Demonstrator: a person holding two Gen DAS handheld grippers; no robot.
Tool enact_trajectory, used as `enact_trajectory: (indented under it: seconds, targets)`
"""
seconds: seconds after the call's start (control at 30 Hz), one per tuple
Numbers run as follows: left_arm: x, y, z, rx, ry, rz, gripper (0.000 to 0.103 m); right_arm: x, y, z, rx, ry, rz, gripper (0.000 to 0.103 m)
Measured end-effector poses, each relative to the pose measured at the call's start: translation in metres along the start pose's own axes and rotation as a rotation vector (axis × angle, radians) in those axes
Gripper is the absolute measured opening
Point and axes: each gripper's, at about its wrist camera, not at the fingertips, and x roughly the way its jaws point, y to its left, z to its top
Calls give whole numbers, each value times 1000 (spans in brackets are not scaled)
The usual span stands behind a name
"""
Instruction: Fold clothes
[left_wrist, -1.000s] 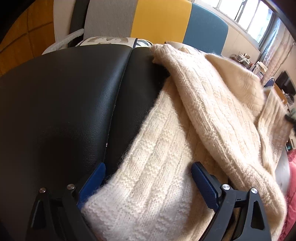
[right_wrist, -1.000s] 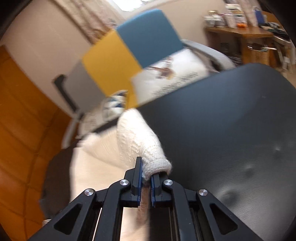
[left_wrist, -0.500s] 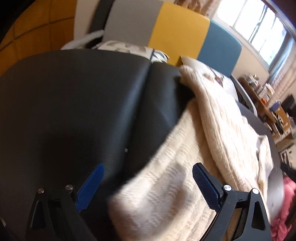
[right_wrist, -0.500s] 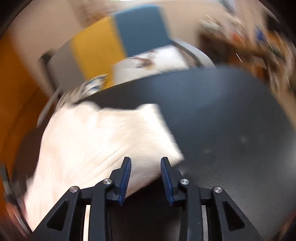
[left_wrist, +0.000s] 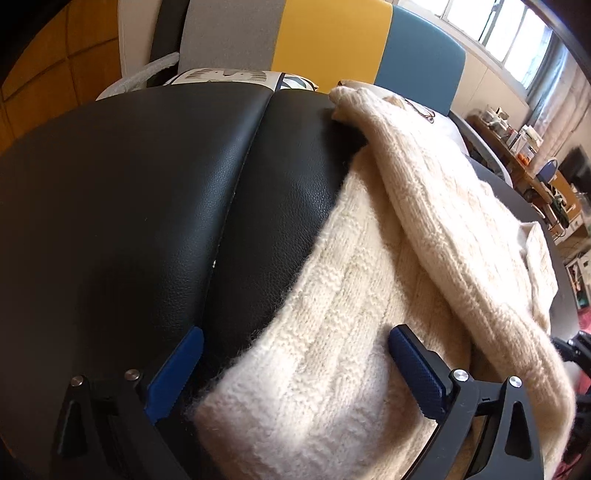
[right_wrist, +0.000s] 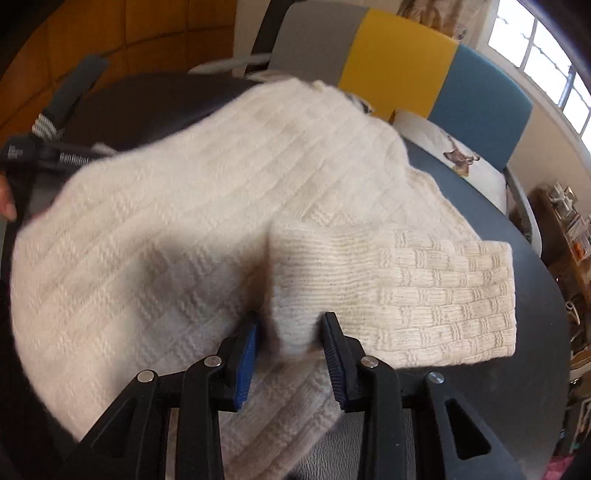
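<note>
On the black tabletop, the right hand-held gripper is closing around a cream sweater fold — the left hand-held gripper gapes, empty; a shallow pinch could slip.

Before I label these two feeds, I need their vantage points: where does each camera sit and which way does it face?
Left wrist: rides the left gripper, facing down across the black leather surface at the cream sweater; open blue-padded fingers show.
Right wrist: rides the right gripper, looking down over the sweater; jaws closing around a knit fold; a fingertip at the left edge.
Shared: sweater, black surface, grey-yellow-blue chair backs.
</note>
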Motion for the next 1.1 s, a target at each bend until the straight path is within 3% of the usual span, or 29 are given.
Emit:
enact_trajectory:
  seconds: [0.07,0.23,0.43,0.67,0.97,1.1]
  targets:
    - [-11,-1,-9,-1,15,2,102,-8,-20,0,75,-9,31,6]
    - [-10,-14,6,-2,22,22,102,-42,-65,5,223,-85,37,6]
    - [-8,-11,5,5,18,33,102,-71,-151,5,424,-155,0,6]
    - [-5,-15,4,4,12,48,103,-59,-243,-14,610,-132,-119,6]
    - [-6,-6,4,0,5,54,103,-45,-320,-41,743,-93,-297,6]
    - [9,-27,19,-9,0,65,103,-44,-354,-60,826,-86,-380,6]
